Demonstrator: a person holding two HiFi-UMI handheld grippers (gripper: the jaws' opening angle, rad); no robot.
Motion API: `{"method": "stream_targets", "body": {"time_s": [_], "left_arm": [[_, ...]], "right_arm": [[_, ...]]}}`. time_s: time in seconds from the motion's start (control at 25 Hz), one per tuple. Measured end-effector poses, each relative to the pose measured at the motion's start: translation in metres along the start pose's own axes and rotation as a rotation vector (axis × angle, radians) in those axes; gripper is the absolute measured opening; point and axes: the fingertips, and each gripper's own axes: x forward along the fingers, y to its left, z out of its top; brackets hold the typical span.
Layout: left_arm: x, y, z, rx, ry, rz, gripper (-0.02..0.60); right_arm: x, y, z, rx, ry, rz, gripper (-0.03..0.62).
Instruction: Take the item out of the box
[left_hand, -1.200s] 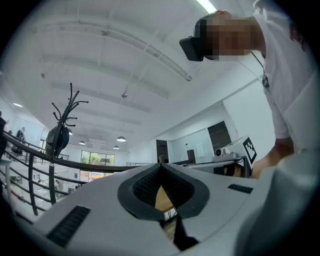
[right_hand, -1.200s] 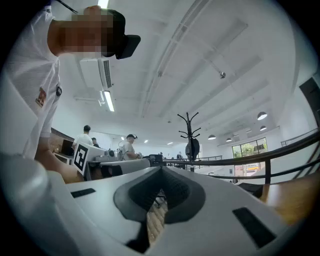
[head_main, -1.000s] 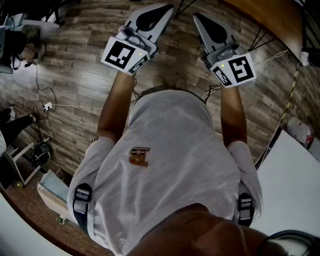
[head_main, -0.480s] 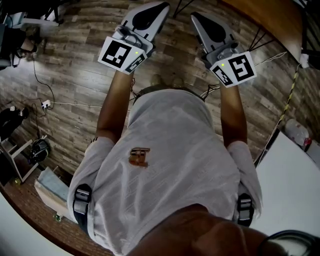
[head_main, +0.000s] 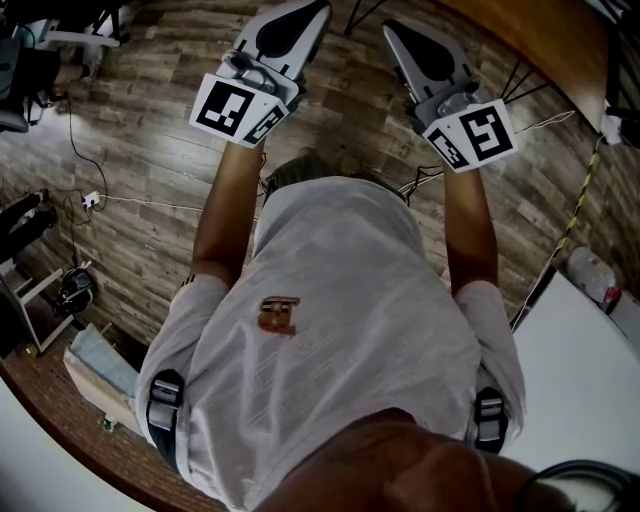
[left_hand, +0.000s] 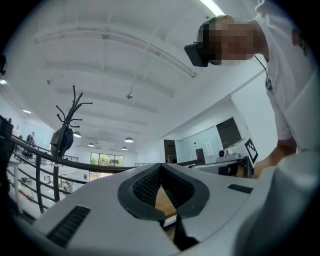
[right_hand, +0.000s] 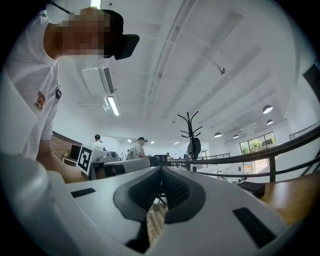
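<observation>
While clenched on nothing, left gripper (left_hand: 161, 167) and right gripper (right_hand: 161, 169) hover above floor (head_main: 150, 180)

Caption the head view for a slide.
White-shirted person holds the grey left gripper and grey right gripper, both shut and empty, above a brown wood-plank floor.

A wood-plank floor (head_main: 150, 140) is seen below, with thin cables (head_main: 150, 205) laid across it. A white bench top (head_main: 580, 390) is noted at the lower right. The ceiling (left_hand: 125, 60) is painted white. Round ceiling lamps (right_hand: 267, 109) and a strip light (right_hand: 112, 106) are lit. A black coat stand (right_hand: 191, 131) is placed near a dark railing (right_hand: 280, 145). Bright windows (left_hand: 106, 160) are seen at the far end.
</observation>
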Motion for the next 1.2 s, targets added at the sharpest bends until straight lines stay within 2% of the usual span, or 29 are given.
{"method": "stream_targets", "body": {"time_s": [0.32,0.72,0.88,1.2], "left_arm": [[0.014,-0.002,-0.005,0.008,0.000,0.012,0.020],[0.048,0.032,-0.014,0.004,-0.020,-0.017,0.020],[0.072,0.064,-0.018,0.003,-0.032,-0.033,0.019],[0.139,0.165,-0.046,-0.003,-0.011,-0.072,0.020]], "right_arm": [[-0.009,-0.015,-0.004,-0.007,0.008,0.013,0.031],[0.014,-0.050,-0.011,-0.029,0.025,-0.011,0.031],[0.040,-0.079,-0.011,-0.034,0.030,-0.027,0.031],[0.125,-0.165,-0.027,-0.019,0.043,-0.071,0.031]]}}
